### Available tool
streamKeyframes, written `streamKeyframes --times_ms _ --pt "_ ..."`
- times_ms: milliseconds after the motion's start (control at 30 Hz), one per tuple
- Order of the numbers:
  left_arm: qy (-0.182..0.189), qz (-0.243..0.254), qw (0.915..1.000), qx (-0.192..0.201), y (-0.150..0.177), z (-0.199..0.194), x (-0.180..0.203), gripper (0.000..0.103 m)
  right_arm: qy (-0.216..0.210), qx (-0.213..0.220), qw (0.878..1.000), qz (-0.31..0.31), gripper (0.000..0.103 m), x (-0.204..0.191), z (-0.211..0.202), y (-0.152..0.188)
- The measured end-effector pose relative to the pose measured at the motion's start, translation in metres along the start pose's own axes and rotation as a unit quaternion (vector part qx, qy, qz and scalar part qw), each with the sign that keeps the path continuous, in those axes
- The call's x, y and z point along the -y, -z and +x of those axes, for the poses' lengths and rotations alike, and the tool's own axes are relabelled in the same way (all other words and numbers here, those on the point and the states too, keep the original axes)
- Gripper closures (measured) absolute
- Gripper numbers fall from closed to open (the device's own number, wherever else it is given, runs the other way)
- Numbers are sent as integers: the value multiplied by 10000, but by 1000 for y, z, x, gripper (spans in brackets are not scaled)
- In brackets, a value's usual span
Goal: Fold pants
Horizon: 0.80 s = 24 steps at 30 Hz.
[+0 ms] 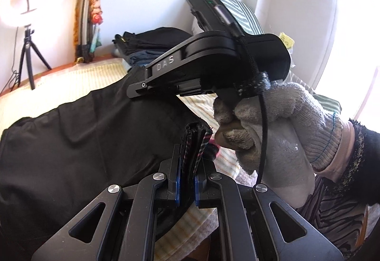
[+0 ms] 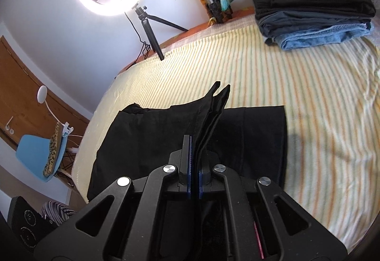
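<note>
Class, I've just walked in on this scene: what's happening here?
A person is folding black pants on a striped bed sheet. The left hand-held gripper is shut on a bunched edge of the pants, and the right hand-held gripper is shut on another edge. A stack of folded clothes sits at the far side of the bed.

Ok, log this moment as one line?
task: fold pants | left gripper: shut on black pants | right gripper: shut on black pants | surface: striped bed sheet | folded stack behind
</note>
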<state>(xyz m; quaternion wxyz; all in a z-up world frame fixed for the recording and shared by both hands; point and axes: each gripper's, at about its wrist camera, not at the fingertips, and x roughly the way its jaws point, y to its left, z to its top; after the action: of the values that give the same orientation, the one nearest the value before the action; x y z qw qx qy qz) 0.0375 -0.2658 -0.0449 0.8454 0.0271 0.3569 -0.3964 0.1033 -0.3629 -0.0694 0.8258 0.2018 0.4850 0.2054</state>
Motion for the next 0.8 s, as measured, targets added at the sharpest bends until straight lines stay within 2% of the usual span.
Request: streamKeyframes --times_ms 33,100,233,300,367,433,567,633,700,800 --pt "32 -16 10000 -43 0 2 0 97 116 -19 9999 17 98 4 1 1" --pt "131 -101 9997 -160 0 4 -1 89 181 -82 9998 86 98 9 7 2" --pt "132 -33 9997 -189 4 -13 -3 81 257 -273 9992 102 98 15 19 3" --pt "60 -80 9998 -174 6 -28 -11 66 281 -390 9988 84 98 15 22 2" --pt "-40 -156 9997 -163 10 -44 -21 64 485 -424 9979 22 96 14 22 2" --pt "-207 -298 9992 -167 16 -63 -37 64 584 -466 9972 47 88 15 21 1" --pt "-675 -602 9958 -110 33 -108 -72 62 1043 -264 9941 -107 77 9 6 -3" --pt "-1065 -775 9912 -84 42 -130 -92 58 1208 -29 9923 -276 77 -1 -7 -7" --pt "-1249 -1104 9859 -123 53 -142 -115 57 1220 157 9915 -430 76 -12 -15 -10" --pt "-1331 -1822 9739 -249 73 -149 -154 56 842 257 9939 -667 63 -38 -19 -17"
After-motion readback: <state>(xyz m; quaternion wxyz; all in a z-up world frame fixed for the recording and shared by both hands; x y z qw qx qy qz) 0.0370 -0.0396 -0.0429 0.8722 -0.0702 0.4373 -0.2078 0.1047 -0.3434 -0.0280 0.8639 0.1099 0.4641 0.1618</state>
